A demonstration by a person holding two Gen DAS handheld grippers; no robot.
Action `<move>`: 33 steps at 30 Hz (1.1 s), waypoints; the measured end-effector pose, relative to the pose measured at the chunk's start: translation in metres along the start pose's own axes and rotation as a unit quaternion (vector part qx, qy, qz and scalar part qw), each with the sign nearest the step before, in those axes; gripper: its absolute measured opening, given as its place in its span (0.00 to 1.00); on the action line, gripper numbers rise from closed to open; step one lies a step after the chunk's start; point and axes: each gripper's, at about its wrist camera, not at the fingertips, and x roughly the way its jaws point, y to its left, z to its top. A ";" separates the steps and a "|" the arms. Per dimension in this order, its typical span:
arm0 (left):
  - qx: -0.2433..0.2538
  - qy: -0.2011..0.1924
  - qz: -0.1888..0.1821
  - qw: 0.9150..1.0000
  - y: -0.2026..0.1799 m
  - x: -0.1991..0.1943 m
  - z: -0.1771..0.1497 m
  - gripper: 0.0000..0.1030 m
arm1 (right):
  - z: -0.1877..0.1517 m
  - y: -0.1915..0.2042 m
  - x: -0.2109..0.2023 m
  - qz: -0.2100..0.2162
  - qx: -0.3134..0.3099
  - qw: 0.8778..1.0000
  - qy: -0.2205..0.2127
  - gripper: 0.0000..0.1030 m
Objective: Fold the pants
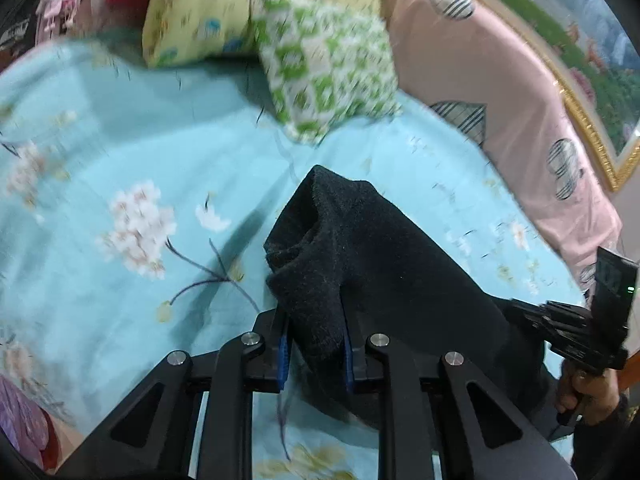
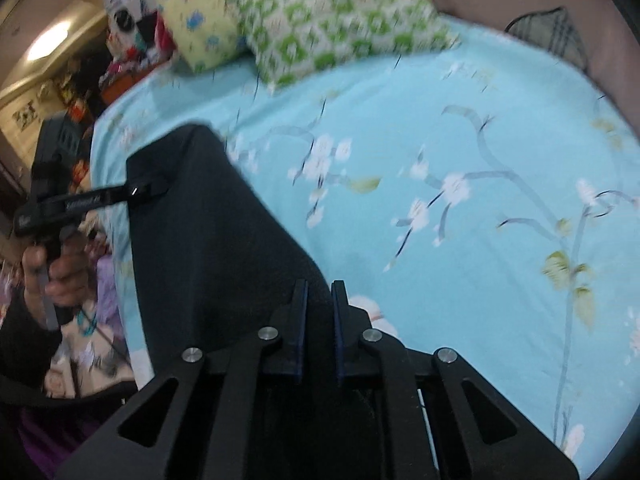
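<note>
Across the bed (image 2: pixel 460 128), on its blue flowered sheet, your black pants (image 1: pixel 360 248) hang lifted between both tools, with two pillows (image 1: pixel 328 68) at twelve o'clock. Your left gripper (image 1: pixel 316 344) is clenched on a bunched fold of the pants, angled downward. Your right gripper (image 2: pixel 319 320) pinches their edge, also tilted down, your left hand (image 2: pixel 56 268) at nine o'clock.

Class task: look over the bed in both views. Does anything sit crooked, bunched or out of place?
Yes. The green patterned pillow lies askew, tilted and overlapping the yellow pillow rather than squared beside it. The black pants bunch into a lump where the left gripper clamps them, not flat on the blue floral sheet.
</note>
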 end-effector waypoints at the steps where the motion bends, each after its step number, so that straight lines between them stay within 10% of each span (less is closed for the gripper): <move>1: 0.002 -0.008 -0.003 1.000 -0.003 -0.008 0.002 0.19 | 0.001 0.001 -0.007 -0.008 0.000 1.000 -0.013 0.11; 20: 0.027 0.013 0.052 0.998 0.012 0.044 0.015 0.24 | 0.022 -0.019 0.051 -0.080 -0.019 0.996 -0.044 0.14; 33: 0.035 -0.031 0.071 0.996 -0.005 -0.021 0.023 0.45 | 0.000 -0.023 -0.015 -0.080 0.038 0.993 -0.080 0.37</move>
